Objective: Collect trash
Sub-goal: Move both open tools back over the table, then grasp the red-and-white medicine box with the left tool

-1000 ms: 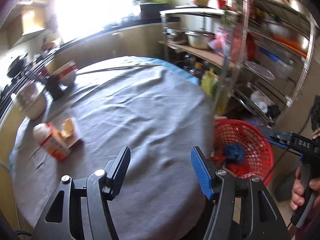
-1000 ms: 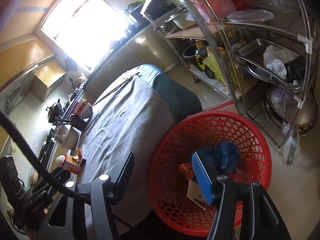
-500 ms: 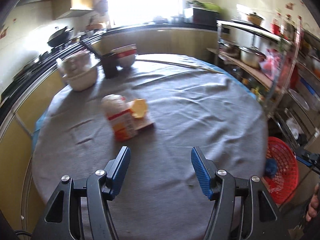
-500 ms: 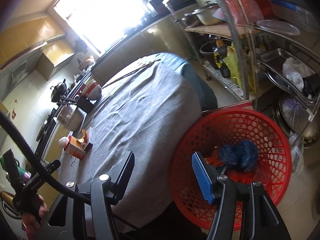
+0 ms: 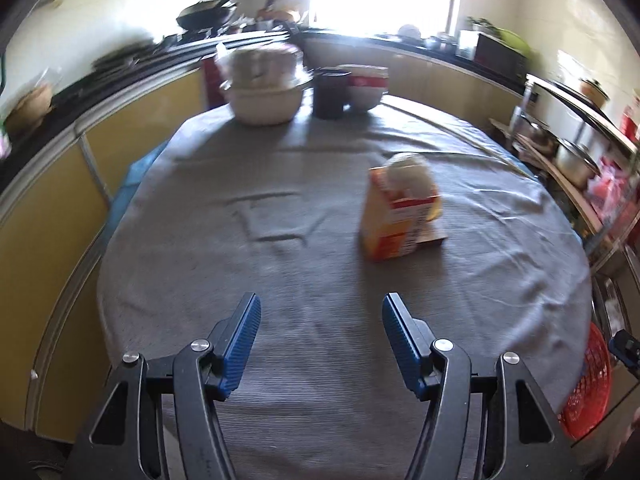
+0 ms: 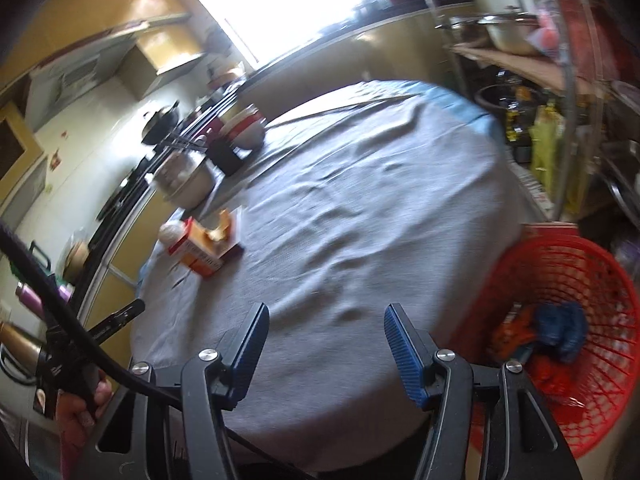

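An orange carton (image 5: 394, 224) with a white crumpled wad on top lies on the grey-clothed round table (image 5: 280, 216), ahead and right of my open, empty left gripper (image 5: 320, 340). The same carton (image 6: 202, 250) shows far left in the right wrist view, with a yellow scrap and a flat brown piece beside it. My right gripper (image 6: 324, 350) hangs open and empty over the table's near edge. The red mesh basket (image 6: 560, 320) stands on the floor to its right, holding blue and orange trash (image 6: 556, 330). A sliver of that basket (image 5: 592, 392) shows in the left wrist view.
At the table's far side stand a covered white bowl (image 5: 262, 88), a dark cup (image 5: 330, 94) and a red-and-white bowl (image 5: 366, 88). A metal rack with pots (image 6: 540, 60) rises right of the table. Yellow counters curve along the left. A hand holds the left gripper (image 6: 76, 384).
Both views have swung from the basket toward the table. The carton has come from the left side of the left wrist view to its right centre. The basket has slid to the right edge.
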`<state>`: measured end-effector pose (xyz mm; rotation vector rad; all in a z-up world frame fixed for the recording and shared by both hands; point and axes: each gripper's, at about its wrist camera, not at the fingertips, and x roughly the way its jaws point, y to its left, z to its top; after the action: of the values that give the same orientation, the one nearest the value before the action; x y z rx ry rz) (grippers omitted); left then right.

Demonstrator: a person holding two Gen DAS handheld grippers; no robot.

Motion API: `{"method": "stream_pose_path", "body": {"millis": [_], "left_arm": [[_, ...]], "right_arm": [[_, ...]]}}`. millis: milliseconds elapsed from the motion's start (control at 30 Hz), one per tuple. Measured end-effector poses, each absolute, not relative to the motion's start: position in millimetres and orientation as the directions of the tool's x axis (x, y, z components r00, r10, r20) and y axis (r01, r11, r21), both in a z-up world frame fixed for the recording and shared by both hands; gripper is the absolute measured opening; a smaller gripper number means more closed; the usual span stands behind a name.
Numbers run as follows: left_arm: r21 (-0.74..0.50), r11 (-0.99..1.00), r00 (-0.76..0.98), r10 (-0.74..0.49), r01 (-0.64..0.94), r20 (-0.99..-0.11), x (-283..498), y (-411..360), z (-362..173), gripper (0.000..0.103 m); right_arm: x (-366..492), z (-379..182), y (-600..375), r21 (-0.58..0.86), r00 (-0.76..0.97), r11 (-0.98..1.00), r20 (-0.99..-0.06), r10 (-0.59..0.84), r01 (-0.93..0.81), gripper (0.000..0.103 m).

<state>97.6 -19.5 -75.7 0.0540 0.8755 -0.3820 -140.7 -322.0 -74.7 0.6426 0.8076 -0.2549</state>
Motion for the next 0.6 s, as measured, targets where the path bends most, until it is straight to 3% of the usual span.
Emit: {"method": "stream_pose_path", "body": {"millis": [200, 433, 600], "left_arm": [[-0.198, 0.929, 0.535, -0.345, 0.313, -0.771, 116.6, -5.8, -79.4, 0.064], [-0.277, 0.894, 0.54, -0.437, 0.353, -0.72, 141.3, -28.9, -46.7, 0.066], [-0.268, 0.875, 0.547, -0.465, 0.403, -0.696, 164.6, -66.3, -32.3, 0.066]], "right_arm": [[-94.9, -79.8, -297.1, 0.464, 0.673, 0.8, -0.732, 0.105, 0.38, 0.064], [-82.3, -92.8, -286.1, 0.469, 0.655, 0.804, -0.743, 0.136, 0.366, 0.064], [-85.7, -99.4, -289.2, 0.472, 0.646, 0.798, -0.75, 0.14, 0.375, 0.064]]}}
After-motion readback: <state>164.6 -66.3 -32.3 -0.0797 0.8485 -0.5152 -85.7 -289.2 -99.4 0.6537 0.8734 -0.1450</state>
